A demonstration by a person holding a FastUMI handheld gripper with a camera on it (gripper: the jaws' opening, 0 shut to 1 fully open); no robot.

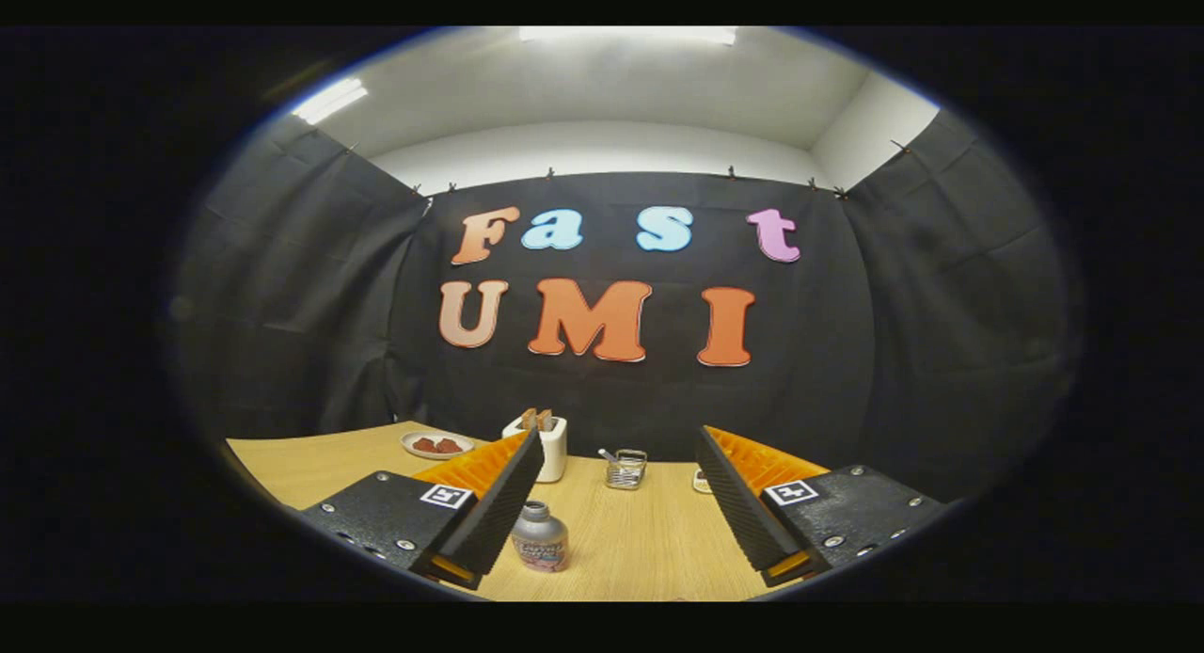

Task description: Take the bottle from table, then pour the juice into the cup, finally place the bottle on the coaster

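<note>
I see the bottle (540,536) standing upright on the table (640,540), low in the frame, between my gripper's (616,517) spread fingers and near the left one. Beyond it, mid-frame, a toaster (546,443) stands behind the left fingertip; a plate (436,443) lies further left, a wire basket (625,469) to the toaster's right.

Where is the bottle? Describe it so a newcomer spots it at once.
Start at the wooden table. Between the open tongs, close to the left finger, stands a small bottle. It has a grey cap and a printed label, unlike the white toaster and wire basket standing farther back.
</note>
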